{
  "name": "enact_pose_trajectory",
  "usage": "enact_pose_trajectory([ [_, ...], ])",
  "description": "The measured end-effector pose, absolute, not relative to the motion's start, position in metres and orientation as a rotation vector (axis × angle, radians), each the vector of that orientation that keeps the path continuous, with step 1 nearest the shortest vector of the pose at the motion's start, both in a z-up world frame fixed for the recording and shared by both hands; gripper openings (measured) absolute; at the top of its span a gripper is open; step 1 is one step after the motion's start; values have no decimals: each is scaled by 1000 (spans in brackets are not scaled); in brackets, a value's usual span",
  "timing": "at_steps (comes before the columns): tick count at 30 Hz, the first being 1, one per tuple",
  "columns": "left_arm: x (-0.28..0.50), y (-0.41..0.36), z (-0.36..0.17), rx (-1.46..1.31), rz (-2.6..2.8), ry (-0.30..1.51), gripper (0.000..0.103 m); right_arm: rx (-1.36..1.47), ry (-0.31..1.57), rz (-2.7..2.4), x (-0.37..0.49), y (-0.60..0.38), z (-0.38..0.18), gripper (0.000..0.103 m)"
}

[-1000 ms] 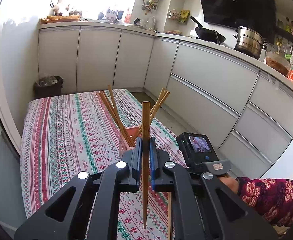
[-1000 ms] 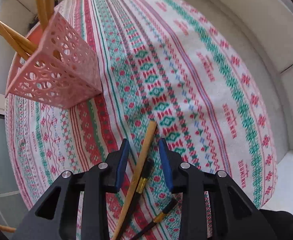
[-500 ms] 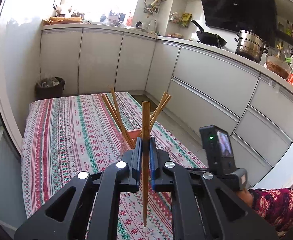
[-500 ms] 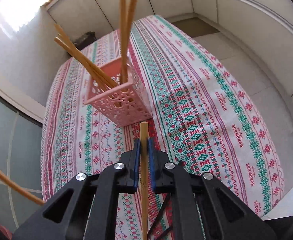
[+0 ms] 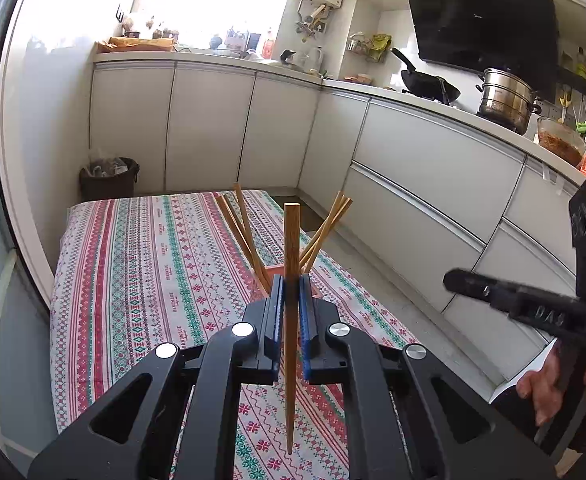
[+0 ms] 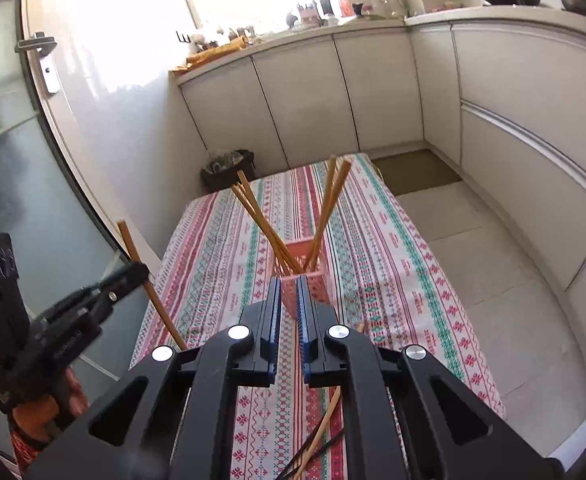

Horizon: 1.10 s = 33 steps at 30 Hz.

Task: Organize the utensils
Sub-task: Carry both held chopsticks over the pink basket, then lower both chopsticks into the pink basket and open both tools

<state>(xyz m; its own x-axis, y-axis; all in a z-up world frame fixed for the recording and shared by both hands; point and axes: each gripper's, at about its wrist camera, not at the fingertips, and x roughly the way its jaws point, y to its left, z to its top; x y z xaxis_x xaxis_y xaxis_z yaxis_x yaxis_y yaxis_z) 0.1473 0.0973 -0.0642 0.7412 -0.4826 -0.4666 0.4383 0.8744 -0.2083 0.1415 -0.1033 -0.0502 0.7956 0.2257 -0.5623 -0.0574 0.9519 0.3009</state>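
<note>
My left gripper is shut on a wooden chopstick, held upright above the table; in the right wrist view this gripper and its chopstick show at the left. A pink perforated holder stands on the striped tablecloth with several chopsticks leaning in it. My right gripper is raised just before the holder, jaws nearly together with nothing between them. A wooden chopstick and dark chopsticks lie on the cloth under it.
White kitchen cabinets run along the right and back. A dark bin stands beyond the table's far end. A glass door is at the left. A wok and steel pot sit on the counter.
My right gripper closed on a chopstick on the cloth, lifted and tilted up; now its jaws hold nothing and a chopstick lies below. The left gripper held its chopstick steady.
</note>
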Motion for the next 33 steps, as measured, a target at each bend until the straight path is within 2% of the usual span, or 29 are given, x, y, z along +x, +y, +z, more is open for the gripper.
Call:
enact_pose_trajectory([
  [4,150,99,-66,-89,-501,541,6,260,571,154,157,-103,-13,8],
  [7,151,102,-67,-90,-493,545,6,274,717,138,184,-108,-22,11],
  [8,152,104,-68,-93,-493,547,6,275,804,129,193,-109,-36,36],
  [10,154,106,-68,-99,-491,555,6,316,1008,141,217,-113,-90,61],
  [13,155,104,-70,-97,-494,563,6,356,1155,65,235,-115,-170,60],
  [17,158,104,-73,-101,-493,572,7,407,1249,13,244,-108,-233,58],
  [19,160,103,-74,-104,-495,578,7,397,1246,-13,253,-103,-245,56],
  [25,160,99,-73,-100,-509,574,7,236,1228,-117,271,-74,-255,37],
  [28,161,101,-73,-107,-504,577,7,178,1190,-155,261,-62,-256,14],
  [29,161,101,-73,-107,-506,577,7,174,1181,-145,257,-60,-256,11],
  [33,160,99,-73,-101,-511,580,7,339,1197,-28,241,-83,-258,8],
])
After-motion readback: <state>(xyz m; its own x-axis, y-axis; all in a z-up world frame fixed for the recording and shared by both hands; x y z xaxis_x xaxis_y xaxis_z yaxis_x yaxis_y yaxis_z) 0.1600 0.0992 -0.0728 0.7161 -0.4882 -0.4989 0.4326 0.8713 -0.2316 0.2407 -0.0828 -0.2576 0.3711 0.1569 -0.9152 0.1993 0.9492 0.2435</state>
